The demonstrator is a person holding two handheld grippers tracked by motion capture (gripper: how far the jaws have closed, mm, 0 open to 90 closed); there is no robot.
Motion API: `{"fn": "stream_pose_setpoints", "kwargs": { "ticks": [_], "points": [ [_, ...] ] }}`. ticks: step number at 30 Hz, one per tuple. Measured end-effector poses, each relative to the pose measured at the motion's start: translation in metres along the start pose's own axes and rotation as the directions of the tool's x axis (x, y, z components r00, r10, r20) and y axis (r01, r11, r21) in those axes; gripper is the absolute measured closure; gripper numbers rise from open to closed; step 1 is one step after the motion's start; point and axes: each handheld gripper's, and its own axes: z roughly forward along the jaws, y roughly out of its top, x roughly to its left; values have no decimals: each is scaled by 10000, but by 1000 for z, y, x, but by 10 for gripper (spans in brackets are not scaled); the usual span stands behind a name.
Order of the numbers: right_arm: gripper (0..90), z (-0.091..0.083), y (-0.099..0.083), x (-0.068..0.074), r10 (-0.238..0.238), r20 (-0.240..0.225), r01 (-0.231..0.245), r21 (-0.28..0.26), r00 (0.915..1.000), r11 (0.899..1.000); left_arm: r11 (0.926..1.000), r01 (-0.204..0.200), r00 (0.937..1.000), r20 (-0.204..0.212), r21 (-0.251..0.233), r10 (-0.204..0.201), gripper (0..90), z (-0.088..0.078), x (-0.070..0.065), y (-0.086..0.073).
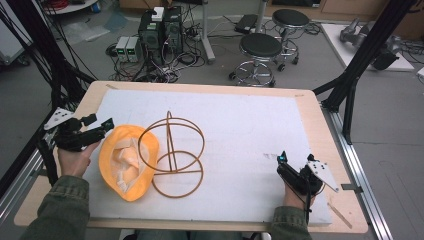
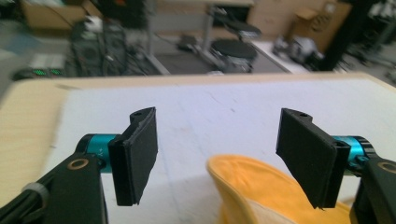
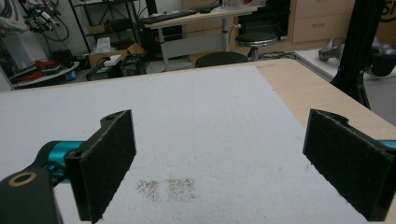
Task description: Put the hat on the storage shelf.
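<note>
Here both hand-held grippers — left (image 2: 217,154), right (image 3: 219,168) — gape apart; yellow hat (image 2: 275,196) cut off below.

The yellow hat (image 2: 261,196) runs off the bottom edge in the left gripper view, so only part of its brim shows. The room behind the table (image 2: 28,126) is blurry there. In the high view, the wire stand (image 1: 172,150) covers a bit of the hat's right edge.

Hat (image 1: 127,162) is placed on surface (image 1: 310,107), just ahead of left gripper's fingers (image 2: 135,156); wire stand (image 1: 172,152) is set beside it.
</note>
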Motion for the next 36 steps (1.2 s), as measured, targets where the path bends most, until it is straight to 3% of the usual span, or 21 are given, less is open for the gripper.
{"fn": "stream_pose_setpoints", "kwargs": {
  "ticks": [1,2,4,5,7,8,18,21,22,24,27,28,31,32,33,34,35,36],
  "points": [
    [84,0,0,0,0,0,0,0,10000,10000,10000,0,10000,0,0,0,294,0,0,0],
    [84,0,0,0,-23,4,23,-4,10000,10000,9985,-259,9995,197,488,250,291,6,-4,0],
    [84,0,0,0,12,8,-12,-53,10000,10000,9969,-385,9989,289,693,365,287,9,-6,0],
    [84,0,0,0,9,8,-9,-49,10000,10000,9930,-531,9977,482,1056,483,287,15,-9,-1],
    [84,0,0,0,23,3,-23,-35,10000,10000,9916,-523,9975,530,1181,463,286,18,-10,-1],
    [84,0,0,0,22,2,-22,-37,10000,10000,9863,-580,9972,550,1547,500,285,24,-11,-1],
    [84,0,0,-1,1,-18,-1,-44,10000,10000,9687,-763,9971,206,2364,735,286,38,-13,12],
    [84,-2,1,0,19,16,-19,-123,10000,9999,9698,-367,9993,108,2410,352,288,40,-10,14],
    [84,-2,1,0,8,6,-8,-165,10000,9999,9679,-404,9992,103,2483,391,292,41,-10,15],
    [84,-3,1,0,-43,-25,42,-226,10000,9997,9567,-527,9985,18,2864,545,298,47,-9,15],
    [85,-3,1,1,-102,-54,101,-278,9999,9996,9538,-337,9992,-114,2984,388,299,51,-6,13],
    [85,-3,1,1,-173,-94,170,-360,9998,9992,9471,-105,9999,-88,3207,140,299,54,-2,13],
    [85,-4,2,3,-170,-103,164,-492,9998,9987,9423,-42,9998,-150,3349,98,296,57,1,11],
    [85,-6,3,4,-176,-90,170,-612,9998,9980,9324,0,10000,-83,3614,32,297,61,2,9],
    [85,-6,3,4,-176,-90,170,-612,9998,9980,9324,0,10000,-83,3614,32,299,61,2,9],
    [85,-6,3,5,-230,-83,224,-637,9997,9977,9276,53,10000,-59,3736,-33,302,63,2,8],
    [85,-6,3,5,-288,-106,280,-650,9995,9975,9138,213,9997,43,4056,-252,307,68,3,6],
    [85,-6,3,5,-285,-98,278,-641,9995,9976,9059,263,9994,110,4226,-342,309,69,3,5]
  ]
}}
